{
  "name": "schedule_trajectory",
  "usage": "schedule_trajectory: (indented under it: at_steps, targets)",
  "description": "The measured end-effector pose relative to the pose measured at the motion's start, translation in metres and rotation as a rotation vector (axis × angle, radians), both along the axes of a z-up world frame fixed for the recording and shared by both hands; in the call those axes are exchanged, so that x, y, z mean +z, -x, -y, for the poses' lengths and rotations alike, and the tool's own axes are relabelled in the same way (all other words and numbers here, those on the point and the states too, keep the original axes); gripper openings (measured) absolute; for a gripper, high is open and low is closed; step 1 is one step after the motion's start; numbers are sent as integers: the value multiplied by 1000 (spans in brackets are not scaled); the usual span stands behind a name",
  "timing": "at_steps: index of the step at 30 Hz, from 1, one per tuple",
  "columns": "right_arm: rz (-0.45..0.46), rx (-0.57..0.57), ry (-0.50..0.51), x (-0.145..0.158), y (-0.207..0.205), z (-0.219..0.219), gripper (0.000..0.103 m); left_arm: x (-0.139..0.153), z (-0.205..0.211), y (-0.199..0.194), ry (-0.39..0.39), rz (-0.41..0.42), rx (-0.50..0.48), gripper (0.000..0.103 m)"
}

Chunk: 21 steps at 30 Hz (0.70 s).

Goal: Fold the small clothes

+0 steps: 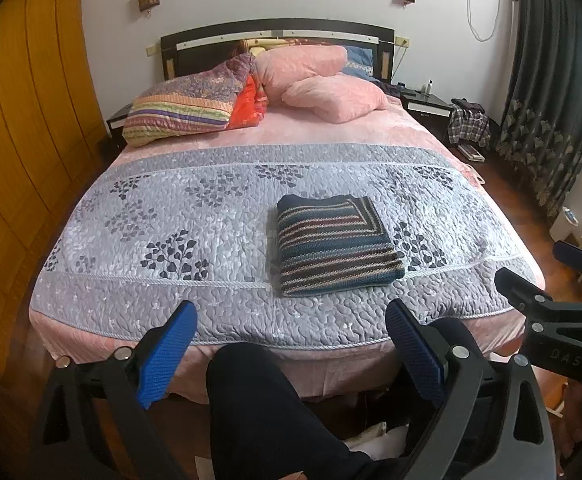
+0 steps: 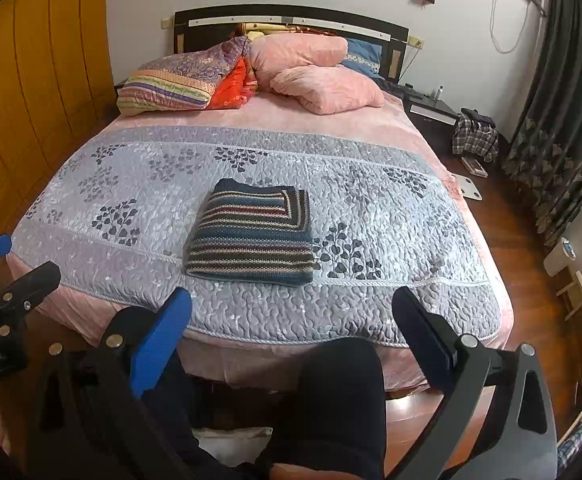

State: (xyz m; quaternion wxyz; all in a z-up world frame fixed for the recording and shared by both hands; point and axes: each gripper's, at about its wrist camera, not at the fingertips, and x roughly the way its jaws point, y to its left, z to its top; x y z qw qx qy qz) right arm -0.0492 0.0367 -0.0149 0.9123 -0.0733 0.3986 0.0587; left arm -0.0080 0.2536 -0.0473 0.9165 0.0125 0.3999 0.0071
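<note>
A striped knitted garment (image 1: pixel 337 242) lies folded into a neat rectangle on the grey quilted bedspread (image 1: pixel 195 216), near the foot of the bed. The right wrist view shows the same folded garment (image 2: pixel 253 234) slightly left of centre. My left gripper (image 1: pixel 291 316) is held back from the bed's foot edge, open, with nothing between its blue pads. My right gripper (image 2: pixel 291 308) is also open and empty, at a similar distance from the garment. The right gripper (image 1: pixel 531 272) shows at the right edge of the left wrist view.
Pink pillows (image 1: pixel 331 96) and a patterned folded quilt (image 1: pixel 187 108) sit at the headboard end. A person's dark-trousered knees (image 1: pixel 259 392) are below the grippers. A nightstand (image 1: pixel 427 106), draped clothes (image 1: pixel 469 124) and dark curtains (image 1: pixel 551 100) are on the right; wooden wardrobe (image 1: pixel 23 120) on the left.
</note>
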Motion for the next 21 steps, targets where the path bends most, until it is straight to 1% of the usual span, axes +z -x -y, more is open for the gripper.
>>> schedule_trajectory:
  at_steps: [21]
  targets:
    - [13, 0, 4, 3, 0, -1, 100, 0, 4, 4, 12, -9, 7, 95]
